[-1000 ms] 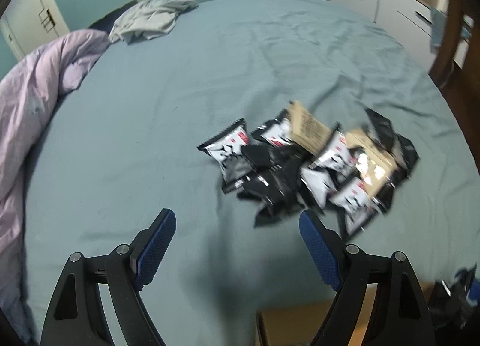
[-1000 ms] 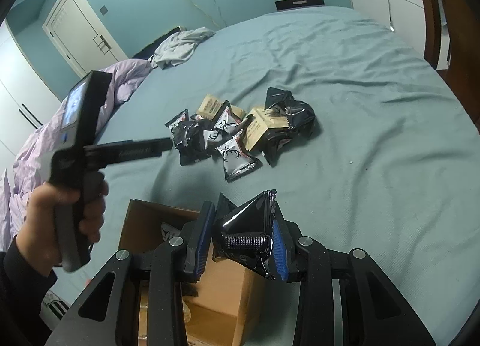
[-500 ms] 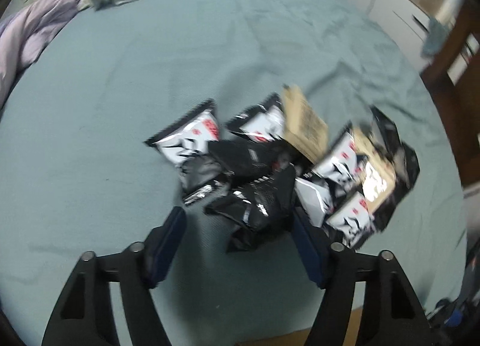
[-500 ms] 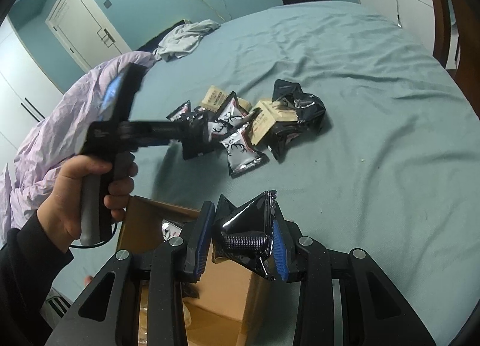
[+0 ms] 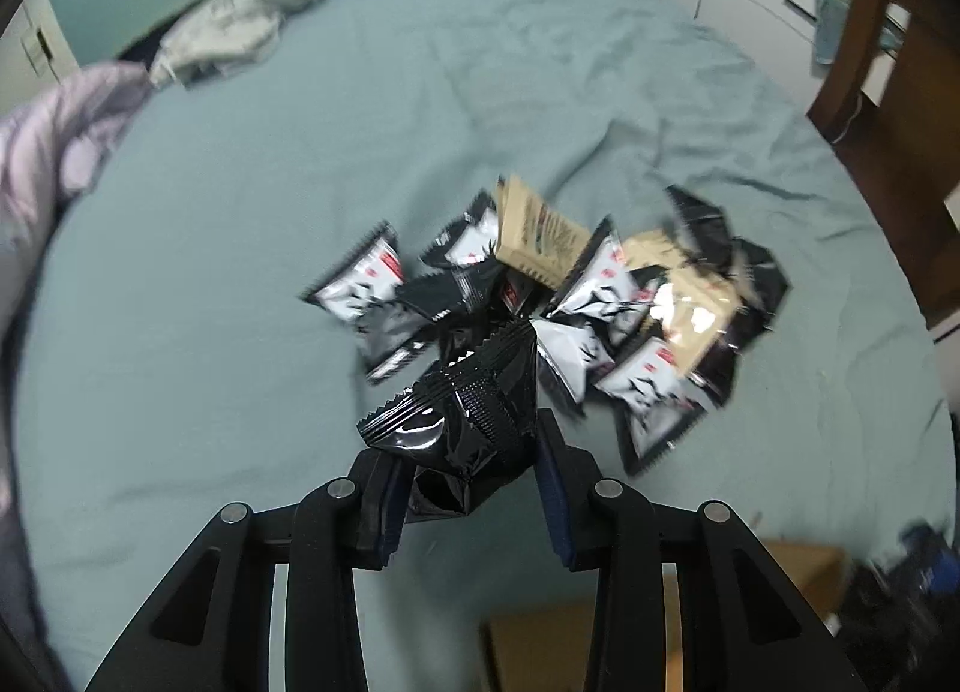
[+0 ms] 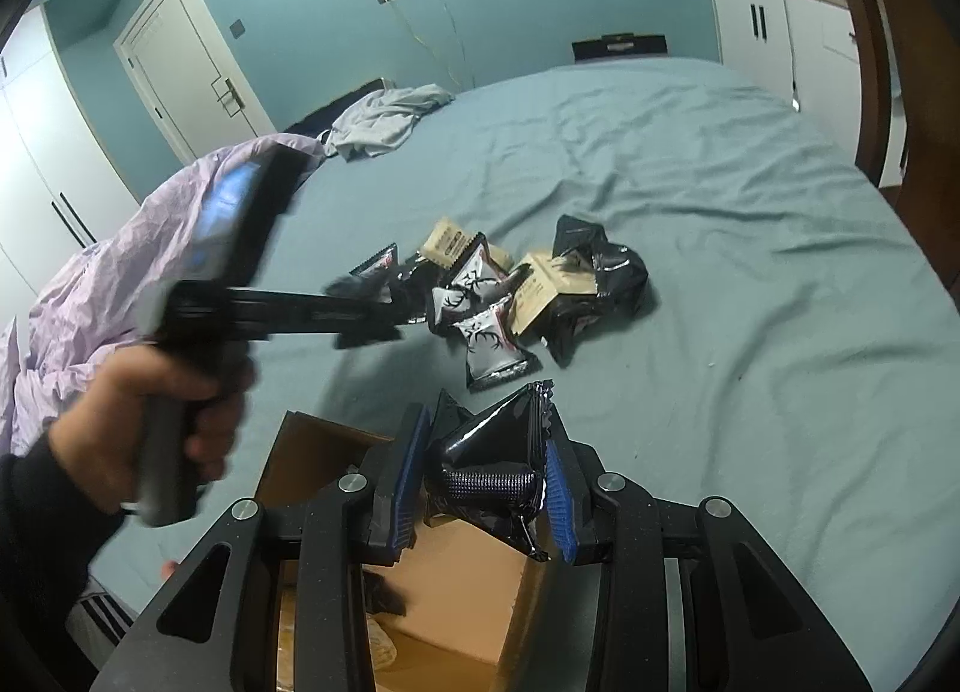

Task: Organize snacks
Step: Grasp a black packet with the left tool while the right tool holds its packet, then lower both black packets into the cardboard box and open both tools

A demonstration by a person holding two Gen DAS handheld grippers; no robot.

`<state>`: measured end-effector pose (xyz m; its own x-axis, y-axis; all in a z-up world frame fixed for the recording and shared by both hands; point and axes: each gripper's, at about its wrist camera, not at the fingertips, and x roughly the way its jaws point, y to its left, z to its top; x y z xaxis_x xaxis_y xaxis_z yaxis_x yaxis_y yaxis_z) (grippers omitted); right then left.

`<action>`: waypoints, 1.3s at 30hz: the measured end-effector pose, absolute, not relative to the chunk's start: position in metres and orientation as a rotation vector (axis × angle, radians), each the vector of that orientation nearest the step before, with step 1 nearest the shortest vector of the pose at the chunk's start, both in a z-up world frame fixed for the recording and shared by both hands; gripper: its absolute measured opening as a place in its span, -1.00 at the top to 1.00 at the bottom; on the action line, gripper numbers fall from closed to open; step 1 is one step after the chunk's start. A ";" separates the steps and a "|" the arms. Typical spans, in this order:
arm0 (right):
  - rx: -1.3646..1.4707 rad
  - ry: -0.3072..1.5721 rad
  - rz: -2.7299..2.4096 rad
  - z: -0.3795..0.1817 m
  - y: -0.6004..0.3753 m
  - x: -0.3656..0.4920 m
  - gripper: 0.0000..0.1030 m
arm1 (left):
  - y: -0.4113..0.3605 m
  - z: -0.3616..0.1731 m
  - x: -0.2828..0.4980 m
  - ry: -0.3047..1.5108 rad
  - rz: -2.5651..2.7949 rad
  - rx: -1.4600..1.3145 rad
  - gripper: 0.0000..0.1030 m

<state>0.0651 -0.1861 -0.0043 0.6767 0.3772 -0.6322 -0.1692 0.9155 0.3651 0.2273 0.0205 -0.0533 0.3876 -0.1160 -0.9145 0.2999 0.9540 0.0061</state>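
**Both tools loaded, box next**

On the teal bed (image 6: pixel 750 248), a snack pile (image 5: pixel 576 296) remains. Your left tool (image 5: pixel 474 488) has just closed on a black packet (image 5: pixel 462 410); your right tool (image 6: pixel 486 488) clamps another black packet (image 6: pixel 498 452) above the cardboard box (image 6: pixel 456 602). Next, lower and release.

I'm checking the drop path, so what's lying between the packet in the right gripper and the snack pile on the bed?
In the right wrist view, only bare blue-green bedsheet separates the black packet from the snack pile.

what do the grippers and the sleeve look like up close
Both the left gripper and the right gripper are matte black linkage arms with silver pivot bolts and ribbed blue pads. The left one carries a glowing blue screen on its black handle. The sleeve is dark.
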 end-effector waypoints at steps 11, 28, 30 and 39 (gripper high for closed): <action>0.315 0.778 0.298 0.001 -0.192 0.057 0.34 | 0.032 -0.003 0.129 1.071 -0.331 0.234 0.28; 0.332 0.770 0.282 0.003 -0.199 0.047 0.34 | 0.002 -0.044 0.087 1.191 -0.404 0.335 0.27; 0.324 0.771 0.281 0.003 -0.198 0.048 0.34 | -0.001 -0.051 0.086 1.207 -0.402 0.351 0.27; 0.324 0.759 0.272 0.005 -0.199 0.046 0.34 | -0.011 -0.071 0.087 1.236 -0.388 0.421 0.22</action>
<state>0.0457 -0.1989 0.0047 0.6949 0.3544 -0.6257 -0.1233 0.9160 0.3818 0.0870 -0.0115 -0.0708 0.2823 -0.0562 -0.9577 0.5014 0.8597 0.0974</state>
